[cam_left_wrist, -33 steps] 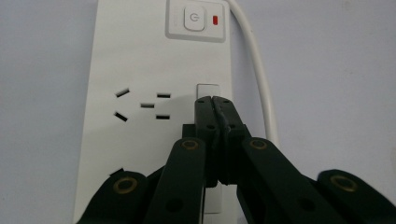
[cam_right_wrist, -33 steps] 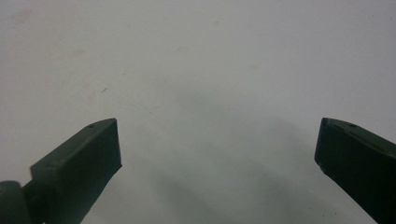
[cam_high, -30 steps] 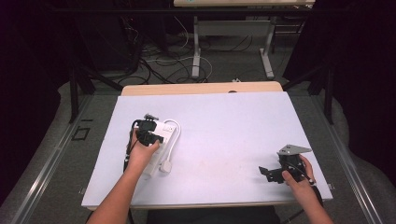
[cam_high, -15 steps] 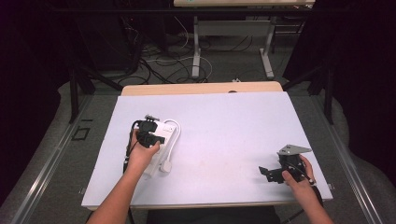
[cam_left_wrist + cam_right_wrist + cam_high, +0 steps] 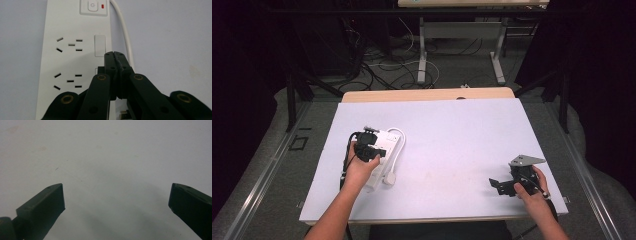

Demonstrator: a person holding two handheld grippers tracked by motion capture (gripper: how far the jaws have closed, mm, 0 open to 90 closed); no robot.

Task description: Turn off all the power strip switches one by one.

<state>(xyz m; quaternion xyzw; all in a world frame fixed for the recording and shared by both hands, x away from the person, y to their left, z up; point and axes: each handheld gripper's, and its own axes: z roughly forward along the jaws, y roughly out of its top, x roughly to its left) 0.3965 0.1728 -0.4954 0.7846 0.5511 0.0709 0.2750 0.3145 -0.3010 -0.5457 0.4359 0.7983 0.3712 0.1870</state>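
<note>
High view: a white power strip [image 5: 384, 145] lies on the pale worktop [image 5: 452, 135], left of centre in the frame, its long axis running from upper right to lower left. Its white cable [image 5: 399, 145] loops along its right side and ends in a plug [image 5: 390, 177] lying on the worktop just below. The left gripper [image 5: 368, 149] sits over the strip's left half, held by the left hand [image 5: 359, 170]. The right gripper [image 5: 504, 186] is at lower right of the frame, well apart from the strip, held by the right hand [image 5: 529, 192] close to the worktop's near edge.

Left gripper view: the jaws are pressed together, nothing between them. Their tips [image 5: 113, 55] lie over the right edge of the power strip [image 5: 72, 50], just below a small blank rectangular panel. Two socket groups sit left of the jaws; the power button and red lamp at top centre. The cable [image 5: 125, 37] runs down just right of the jaws.

Right gripper view: the jaws are spread wide, one at lower left, one at lower right of the frame, with bare worktop [image 5: 112, 170] between them.
</note>
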